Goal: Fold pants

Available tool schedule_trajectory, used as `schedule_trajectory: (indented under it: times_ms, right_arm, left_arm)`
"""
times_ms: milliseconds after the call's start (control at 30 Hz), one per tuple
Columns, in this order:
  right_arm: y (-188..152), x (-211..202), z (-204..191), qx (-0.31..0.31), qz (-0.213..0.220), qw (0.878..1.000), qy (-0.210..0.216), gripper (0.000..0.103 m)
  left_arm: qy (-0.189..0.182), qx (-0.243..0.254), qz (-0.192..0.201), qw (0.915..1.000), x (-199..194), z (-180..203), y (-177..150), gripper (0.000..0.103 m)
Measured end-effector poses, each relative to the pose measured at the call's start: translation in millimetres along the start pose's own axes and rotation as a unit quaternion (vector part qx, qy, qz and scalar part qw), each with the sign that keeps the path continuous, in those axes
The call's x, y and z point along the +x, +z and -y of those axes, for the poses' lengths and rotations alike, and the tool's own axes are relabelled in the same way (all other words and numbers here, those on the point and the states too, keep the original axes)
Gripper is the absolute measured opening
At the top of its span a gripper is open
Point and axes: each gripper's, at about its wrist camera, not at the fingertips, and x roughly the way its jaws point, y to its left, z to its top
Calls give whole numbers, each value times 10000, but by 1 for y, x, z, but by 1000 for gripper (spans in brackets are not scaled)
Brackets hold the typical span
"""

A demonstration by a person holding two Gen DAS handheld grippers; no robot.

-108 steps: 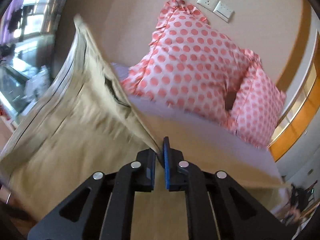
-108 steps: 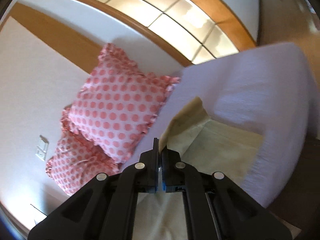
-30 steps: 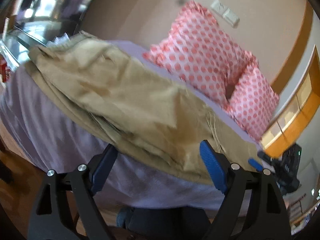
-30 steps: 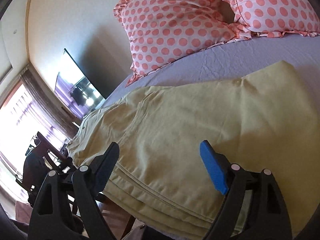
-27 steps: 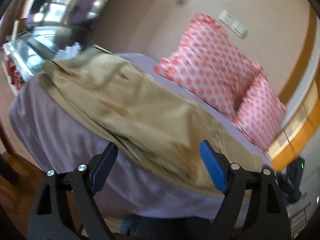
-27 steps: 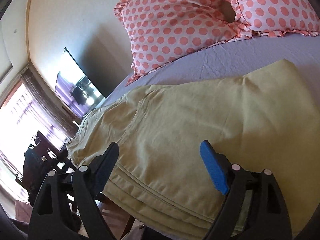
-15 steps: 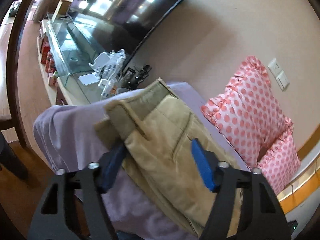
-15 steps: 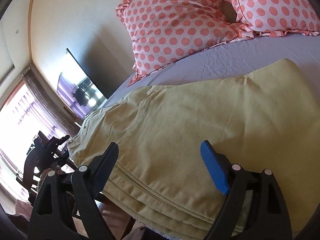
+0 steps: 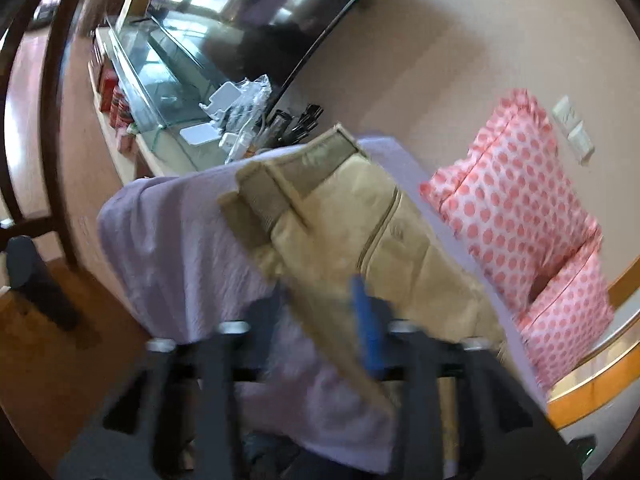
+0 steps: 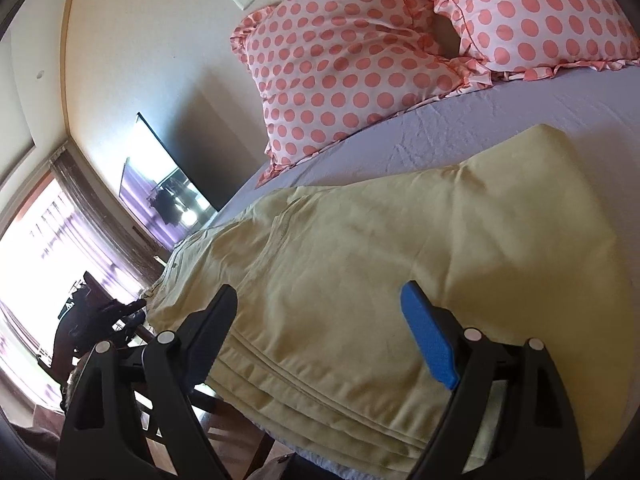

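Observation:
Tan pants (image 9: 360, 232) lie folded lengthwise on the lilac bed sheet (image 9: 176, 232), waistband toward the bed's near-left corner. My left gripper (image 9: 320, 312) is at the pants' near edge by the waistband end; its fingers are blurred and narrowed around the fabric edge. In the right wrist view the pants (image 10: 400, 264) lie flat in stacked layers. My right gripper (image 10: 320, 328) is wide open and empty, held just above the pants' near edge.
Two pink polka-dot pillows (image 10: 352, 60) lean against the wall at the head of the bed. A glass-topped TV stand (image 9: 160, 92) with clutter and a dark TV (image 9: 248, 4) stand beyond the bed's corner. Wood floor (image 9: 48, 360) lies below the bed edge.
Both grippers let go of the pants, now lying on the bed. My left gripper swung toward the waistband end and its jaws have narrowed around the near edge. My right gripper stays open, almost still.

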Motion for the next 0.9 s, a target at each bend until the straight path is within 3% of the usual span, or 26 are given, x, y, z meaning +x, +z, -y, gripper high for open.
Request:
schedule_trajectory:
  times_ms: [100,267,333,467,633,767,900]
  right_arm:
    - [0,1,0,28,44,10000,-7,86]
    - [-1,1,-1,31,43,10000,-35,86]
    - [0,1,-1,26,48,10000,-51,86]
    - [0,4,-1,51,76,9999,-98,86]
    - [-1,7,-2,3,99,9998,-157,87]
    - [-2,4,-1,5,126,9999,-99,87]
    - [-3,2,-1,-3,157,9999,-71,87]
  left_arm:
    - [-146,196,-189,9995,-3,7,-13,54]
    - [-441,68,-538,9976,16,11,-15,53]
    - [-355,1,-575,9977,16,14,-12,56]
    - [-641,2,-380,9972,9,19,-4,54]
    - [-645,-49,-323,9974,22,18,9,54]
    - [-638,-620,-91,9960,29,-7,24,52]
    - [-646,-934,55,9935,36,-26,35,39]
